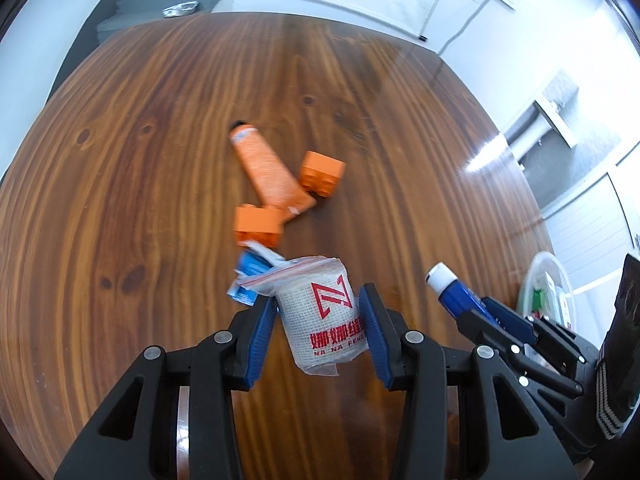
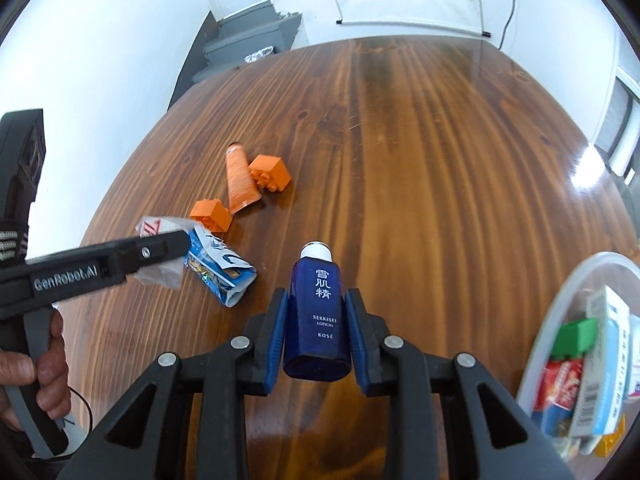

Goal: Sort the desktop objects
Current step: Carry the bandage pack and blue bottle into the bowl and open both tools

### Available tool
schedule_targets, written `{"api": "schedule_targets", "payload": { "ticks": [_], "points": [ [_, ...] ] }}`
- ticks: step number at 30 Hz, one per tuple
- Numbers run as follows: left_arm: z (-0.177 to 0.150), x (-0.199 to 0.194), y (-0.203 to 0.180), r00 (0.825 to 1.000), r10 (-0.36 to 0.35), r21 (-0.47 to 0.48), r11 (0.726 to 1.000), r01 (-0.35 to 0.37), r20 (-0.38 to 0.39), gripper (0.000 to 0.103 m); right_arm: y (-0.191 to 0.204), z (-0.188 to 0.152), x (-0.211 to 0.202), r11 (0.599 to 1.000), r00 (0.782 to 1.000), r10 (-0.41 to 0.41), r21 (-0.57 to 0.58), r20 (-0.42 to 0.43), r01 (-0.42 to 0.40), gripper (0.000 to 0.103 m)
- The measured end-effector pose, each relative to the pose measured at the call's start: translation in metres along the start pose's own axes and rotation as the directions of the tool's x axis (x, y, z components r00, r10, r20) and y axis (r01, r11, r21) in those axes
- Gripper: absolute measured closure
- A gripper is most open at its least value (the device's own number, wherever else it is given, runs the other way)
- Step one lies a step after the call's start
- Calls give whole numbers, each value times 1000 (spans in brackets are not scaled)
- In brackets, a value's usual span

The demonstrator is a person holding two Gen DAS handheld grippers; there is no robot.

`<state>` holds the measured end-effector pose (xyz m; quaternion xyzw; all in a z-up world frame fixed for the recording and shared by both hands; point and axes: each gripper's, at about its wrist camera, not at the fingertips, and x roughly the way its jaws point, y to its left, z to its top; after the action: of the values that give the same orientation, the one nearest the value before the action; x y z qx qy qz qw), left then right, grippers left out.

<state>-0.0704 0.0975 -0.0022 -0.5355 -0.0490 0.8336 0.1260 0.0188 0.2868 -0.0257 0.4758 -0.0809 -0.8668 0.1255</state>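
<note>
Desktop objects lie scattered on a glossy dark wooden table [image 1: 168,128], and two of them are lifted clear of it. Seen from the left wrist, the left gripper [image 1: 320,312] has its blue-padded jaws partly closed around a white gauze roll [image 1: 324,316] wrapped in a clear zip bag and printed with red characters; the pads press its two sides, and the roll hangs above the wood, tilted. Just beyond it on the table sits a crumpled blue and white packet [image 1: 250,276]. Further off lie an orange tube [image 1: 268,172] with a dark cap and two orange toy blocks, one block [image 1: 322,174] beside the tube's flat end and the other block [image 1: 258,226] touching that end on the nearer side. Seen from the right wrist, the right gripper [image 2: 316,312] has its jaws narrowed onto a dark blue lotion bottle [image 2: 316,316] with a white cap, gripped by its sides, cap pointing away from the camera, held above the table. At the right edge stands a clear plastic tub [image 2: 560,320] holding boxes, packets and a green block [image 2: 576,334]. At the left, a person's hand [image 2: 44,364] grips the handle of the left gripper.
</note>
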Motion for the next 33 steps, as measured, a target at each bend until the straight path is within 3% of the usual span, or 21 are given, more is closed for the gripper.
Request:
{"api": "schedule_targets", "payload": {
  "ticks": [14,33],
  "points": [
    [-26,-10,-95,996,-88,144,985,90,-22,57,-70,-27,-75,989,991,-90,123,99,77,71],
    [-44,0,-215,974,-213,294,929,226,-76,57,-165,-59,-139,954,964,-215,242,155,174,71]
  ]
}}
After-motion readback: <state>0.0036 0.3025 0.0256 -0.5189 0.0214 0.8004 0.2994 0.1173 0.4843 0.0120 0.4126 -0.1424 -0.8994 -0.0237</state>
